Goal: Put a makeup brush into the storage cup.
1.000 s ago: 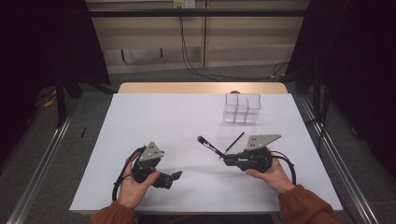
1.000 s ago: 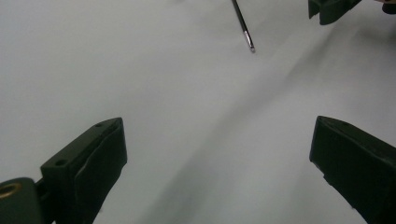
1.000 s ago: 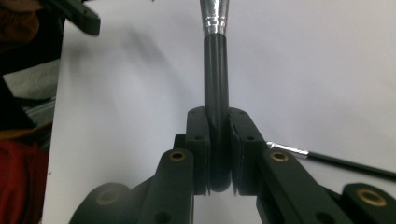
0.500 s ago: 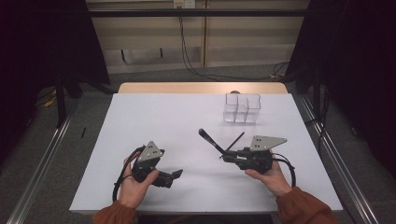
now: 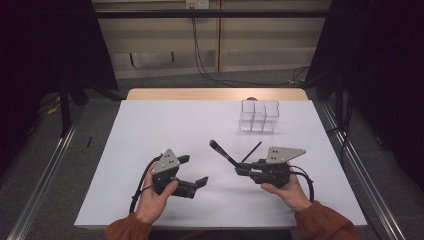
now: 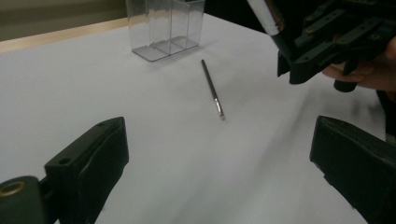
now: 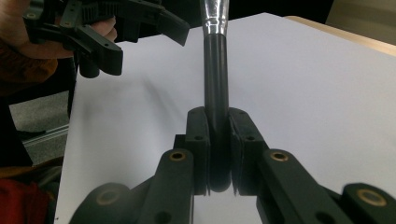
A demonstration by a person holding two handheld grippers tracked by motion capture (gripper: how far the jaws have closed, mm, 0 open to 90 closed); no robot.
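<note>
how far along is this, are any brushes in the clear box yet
Nothing looks done: the clear plastic divided box looks empty. In hand: the right gripper is shut on a thick black-handled brush with a silver ferrule, lifted off the white table. Left: that brush and the thin dark pencil-like brush lying on the table. The left gripper is open and holds nothing.

On the table [image 5: 150, 125], the clear box [image 5: 258, 115] stands toward the far right. A thin stick [image 5: 251, 151] lies before it, between the 2 grippers, nearer the right one.
</note>
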